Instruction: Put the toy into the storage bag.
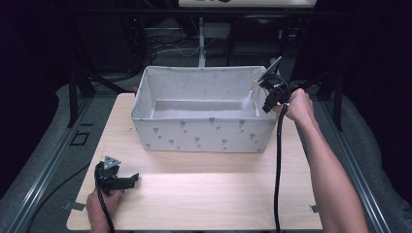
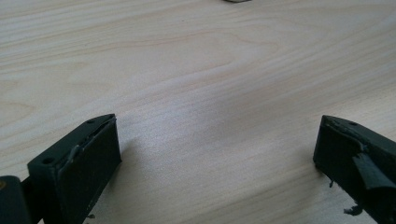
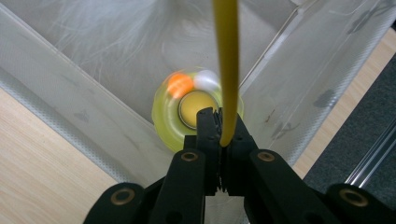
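A white fabric box (image 1: pixel 204 136) with small grey marks stands open at the back of the wooden table (image 1: pixel 204 189). At the box's right end my right gripper (image 1: pixel 268 99) is shut on a thin yellow stick (image 3: pixel 227 70). Below the jaws, inside a corner of the box (image 3: pixel 70 102), hangs a blurred round yellow toy (image 3: pixel 196 112) with an orange ball (image 3: pixel 180 85) and a white ball (image 3: pixel 206 79) on it. The high view shows that toy as a pale blur (image 1: pixel 248 101). My left gripper (image 1: pixel 127 180) lies on the table near the front left, open, with bare wood (image 2: pixel 210 56) between its jaws.
Dark floor, cables and metal frame legs (image 1: pixel 73 97) surround the table. A black cable (image 1: pixel 279 165) trails from the right gripper across the table's right side. The person's right forearm (image 1: pixel 330 174) reaches in along the right edge.
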Tool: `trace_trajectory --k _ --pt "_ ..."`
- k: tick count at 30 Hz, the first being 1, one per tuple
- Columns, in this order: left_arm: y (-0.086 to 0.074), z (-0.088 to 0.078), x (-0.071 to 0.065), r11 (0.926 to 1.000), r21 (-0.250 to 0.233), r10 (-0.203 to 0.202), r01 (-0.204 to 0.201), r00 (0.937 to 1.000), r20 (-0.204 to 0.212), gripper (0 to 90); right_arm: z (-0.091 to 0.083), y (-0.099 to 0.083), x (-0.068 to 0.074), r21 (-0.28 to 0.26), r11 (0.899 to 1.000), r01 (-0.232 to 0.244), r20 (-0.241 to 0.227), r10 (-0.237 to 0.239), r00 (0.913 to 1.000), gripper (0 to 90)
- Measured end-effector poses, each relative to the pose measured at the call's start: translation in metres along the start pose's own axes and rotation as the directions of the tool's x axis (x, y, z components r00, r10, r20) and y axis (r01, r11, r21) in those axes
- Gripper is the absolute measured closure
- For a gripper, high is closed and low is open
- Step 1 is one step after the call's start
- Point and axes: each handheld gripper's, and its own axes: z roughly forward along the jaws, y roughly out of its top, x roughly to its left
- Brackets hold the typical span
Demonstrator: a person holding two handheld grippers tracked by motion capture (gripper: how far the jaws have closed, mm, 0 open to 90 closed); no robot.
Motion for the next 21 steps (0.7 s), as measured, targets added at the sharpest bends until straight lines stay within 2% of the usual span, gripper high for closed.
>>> trace_trajectory --k 11,21 --pt "0.0 0.0 0.0 1.0 0.0 0.0 0.0 1.0 0.0 0.6 0.018 -0.003 -0.002 0.031 1.0 -0.005 -0.019 0.006 0.9998 88.0" --pt "0.0 0.0 0.0 1.0 0.0 0.0 0.0 1.0 0.0 0.6 0.027 -0.004 -0.005 0.063 0.998 -0.026 -0.041 0.028 0.9988 87.9"
